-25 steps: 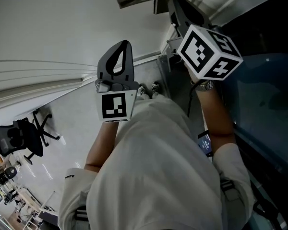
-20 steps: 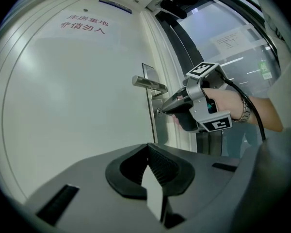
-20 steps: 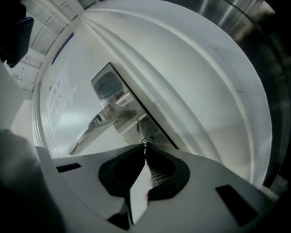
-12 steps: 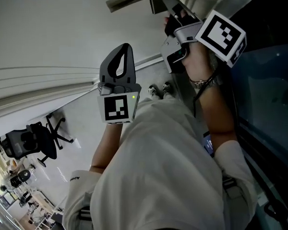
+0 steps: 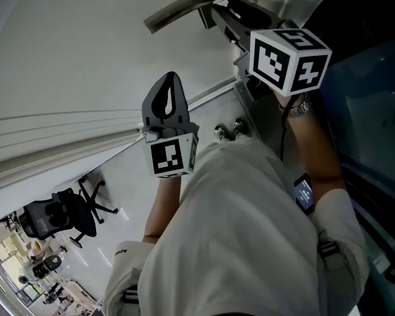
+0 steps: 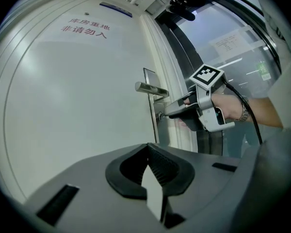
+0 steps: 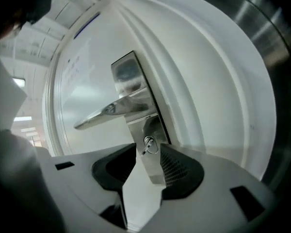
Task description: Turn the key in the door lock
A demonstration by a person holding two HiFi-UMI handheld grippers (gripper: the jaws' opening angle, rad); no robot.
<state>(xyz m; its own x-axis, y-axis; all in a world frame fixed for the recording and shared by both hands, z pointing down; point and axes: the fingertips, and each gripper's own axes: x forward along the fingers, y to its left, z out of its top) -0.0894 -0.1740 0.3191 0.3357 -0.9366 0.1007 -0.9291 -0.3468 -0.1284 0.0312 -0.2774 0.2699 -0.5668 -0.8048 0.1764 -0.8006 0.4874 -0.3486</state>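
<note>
the right hand-held gripper (image 7: 148, 152) has just been spreading its jaws, leaving the key (image 7: 147, 145) unpinched between them; the turn looks done. the left hand-held gripper (image 6: 148, 144) is pressed together.

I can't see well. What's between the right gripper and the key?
Nothing. In the right gripper view, the right gripper has just been opening its fingers; the key sits untouched between them.
</note>
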